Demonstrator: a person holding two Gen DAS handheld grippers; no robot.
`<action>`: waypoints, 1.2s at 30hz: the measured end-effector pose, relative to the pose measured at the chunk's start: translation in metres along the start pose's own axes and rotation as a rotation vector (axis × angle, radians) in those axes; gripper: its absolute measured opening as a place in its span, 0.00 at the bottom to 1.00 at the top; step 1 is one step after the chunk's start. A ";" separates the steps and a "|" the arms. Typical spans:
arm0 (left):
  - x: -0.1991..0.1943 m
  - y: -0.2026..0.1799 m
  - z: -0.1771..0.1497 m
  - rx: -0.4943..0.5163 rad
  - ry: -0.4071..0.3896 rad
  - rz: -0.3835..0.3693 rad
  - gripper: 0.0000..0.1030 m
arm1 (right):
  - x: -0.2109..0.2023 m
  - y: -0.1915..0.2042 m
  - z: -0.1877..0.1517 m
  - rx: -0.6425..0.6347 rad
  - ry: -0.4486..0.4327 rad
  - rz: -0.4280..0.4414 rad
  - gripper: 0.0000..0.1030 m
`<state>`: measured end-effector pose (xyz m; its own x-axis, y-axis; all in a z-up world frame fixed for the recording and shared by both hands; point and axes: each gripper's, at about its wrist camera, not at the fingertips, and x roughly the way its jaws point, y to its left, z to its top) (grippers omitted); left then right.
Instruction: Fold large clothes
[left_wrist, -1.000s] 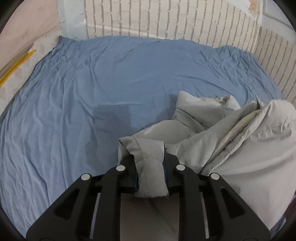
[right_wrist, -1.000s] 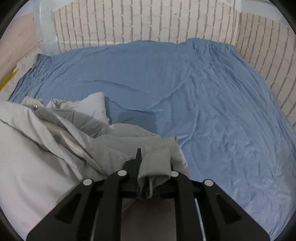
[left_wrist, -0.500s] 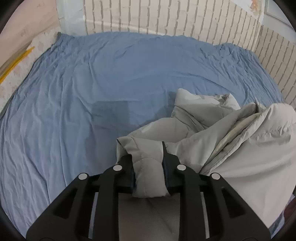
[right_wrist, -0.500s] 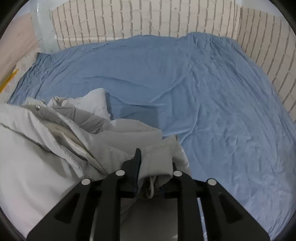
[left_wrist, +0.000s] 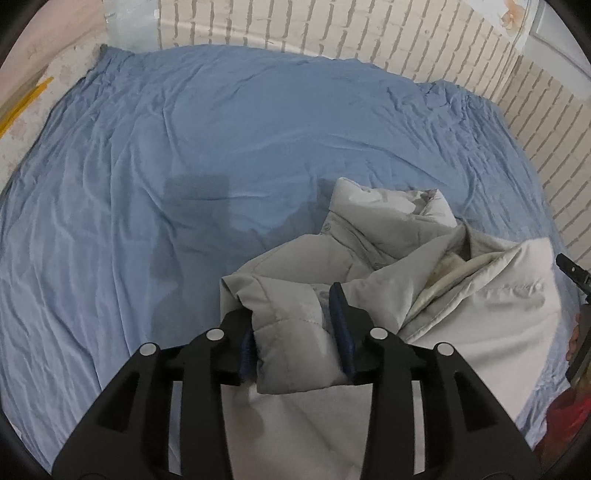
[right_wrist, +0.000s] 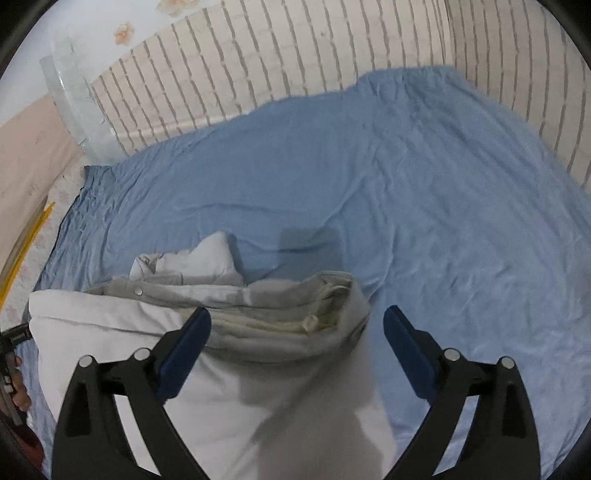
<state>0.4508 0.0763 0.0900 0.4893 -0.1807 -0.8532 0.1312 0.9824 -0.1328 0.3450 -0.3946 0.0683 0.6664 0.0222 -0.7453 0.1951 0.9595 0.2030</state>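
Observation:
A puffy light-grey jacket (left_wrist: 369, 240) lies bunched on the blue bedsheet (left_wrist: 184, 147). My left gripper (left_wrist: 291, 306) has a folded edge of the jacket between its blue pads. Its jaws are opening, and the cloth still touches both pads. In the right wrist view the jacket (right_wrist: 258, 306) rests on the sheet (right_wrist: 443, 184) with its layered hem and a drawcord showing. My right gripper (right_wrist: 295, 314) hovers above that hem, jaws opening wide, and nothing is gripped between them. The right gripper's tip (left_wrist: 572, 269) shows at the left wrist view's right edge.
A brick-pattern wall (left_wrist: 332, 29) borders the bed at the back and right. A yellow strip (left_wrist: 22, 103) lies beyond the sheet's left edge. A hand (right_wrist: 20, 391) holding the left gripper shows at the right wrist view's left edge. Wrinkled blue sheet stretches behind the jacket.
The right gripper has sprung wide, let go of the jacket's hem and lifted away. The left jaws have widened a little around their fold and risen slightly.

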 end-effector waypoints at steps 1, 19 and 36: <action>-0.001 0.002 0.001 -0.010 0.007 -0.015 0.37 | -0.004 -0.001 0.000 0.000 -0.007 -0.001 0.92; -0.022 0.014 0.013 -0.102 -0.015 -0.283 0.97 | 0.001 -0.022 -0.024 0.005 0.042 -0.026 0.92; -0.024 0.054 -0.054 -0.002 -0.027 -0.114 0.97 | -0.002 -0.041 -0.050 -0.033 0.065 0.026 0.92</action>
<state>0.3994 0.1367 0.0762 0.4945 -0.2924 -0.8185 0.1853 0.9555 -0.2294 0.2994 -0.4197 0.0298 0.6228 0.0647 -0.7797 0.1532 0.9672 0.2027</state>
